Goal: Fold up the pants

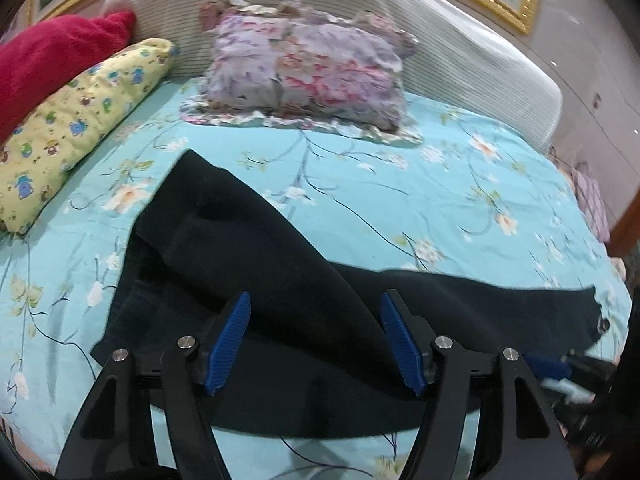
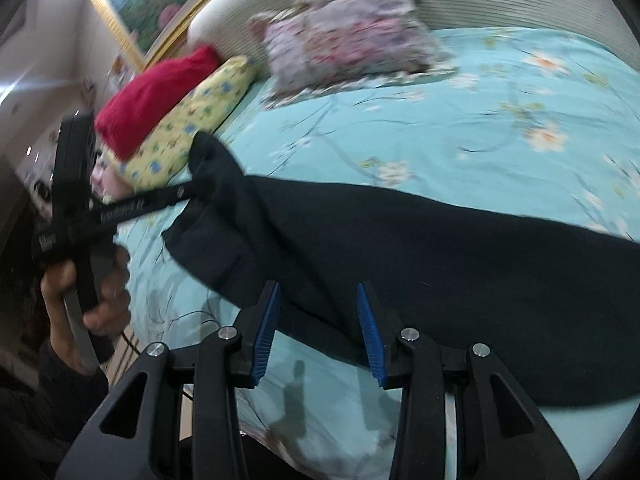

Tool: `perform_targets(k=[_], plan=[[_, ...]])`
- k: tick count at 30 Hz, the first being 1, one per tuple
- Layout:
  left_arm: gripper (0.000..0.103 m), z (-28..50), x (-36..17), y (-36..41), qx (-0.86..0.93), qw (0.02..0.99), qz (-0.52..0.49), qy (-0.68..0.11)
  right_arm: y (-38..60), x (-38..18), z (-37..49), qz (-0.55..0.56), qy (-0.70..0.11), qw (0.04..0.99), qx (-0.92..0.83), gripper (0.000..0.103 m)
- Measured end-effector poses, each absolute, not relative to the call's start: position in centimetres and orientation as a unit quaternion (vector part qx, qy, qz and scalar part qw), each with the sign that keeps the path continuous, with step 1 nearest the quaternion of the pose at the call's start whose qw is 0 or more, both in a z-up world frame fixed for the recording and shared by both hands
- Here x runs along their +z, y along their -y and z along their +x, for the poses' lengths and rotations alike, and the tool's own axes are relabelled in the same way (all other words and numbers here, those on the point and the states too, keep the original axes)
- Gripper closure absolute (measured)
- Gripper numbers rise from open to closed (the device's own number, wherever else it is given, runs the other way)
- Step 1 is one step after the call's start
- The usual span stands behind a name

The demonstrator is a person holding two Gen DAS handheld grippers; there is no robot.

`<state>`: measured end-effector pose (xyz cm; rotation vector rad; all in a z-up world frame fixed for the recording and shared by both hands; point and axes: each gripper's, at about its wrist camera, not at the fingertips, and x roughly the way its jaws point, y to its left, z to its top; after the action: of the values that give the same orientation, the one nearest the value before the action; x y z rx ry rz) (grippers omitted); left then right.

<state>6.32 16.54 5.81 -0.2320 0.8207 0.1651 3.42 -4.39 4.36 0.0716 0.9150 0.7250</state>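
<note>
We saw the pants (image 1: 248,248) lying on the bed (image 1: 420,184), long axis across it, one end angled toward the pillows (image 1: 304,64). Our left claw (image 1: 316,344) gaped wide, empty; the right claw (image 2: 318,336) stood half open, gripping nothing. A one-layer pinch might drag the loose fold askew.

Left gripper (image 2: 188,196) arm, beside the black pants (image 2: 400,248): white lettering, too blurred to read.
Elsewhere: no readable text.
</note>
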Motion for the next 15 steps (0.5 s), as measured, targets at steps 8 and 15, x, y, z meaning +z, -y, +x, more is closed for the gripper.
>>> perform_targets(k=[8, 15], plan=[[0.034, 9.1, 5.0, -19.0, 0.134, 0.884, -0.141, -0.425, -2.2, 3.0, 4.8, -0.05, -0.438, 0.809, 0.389, 0.06], [0.032, 11.0, 4.4, -20.2, 0.16, 0.866, -0.162, -0.445, -5.3, 0.9, 5.5, -0.102, -0.443, 0.793, 0.405, 0.048]])
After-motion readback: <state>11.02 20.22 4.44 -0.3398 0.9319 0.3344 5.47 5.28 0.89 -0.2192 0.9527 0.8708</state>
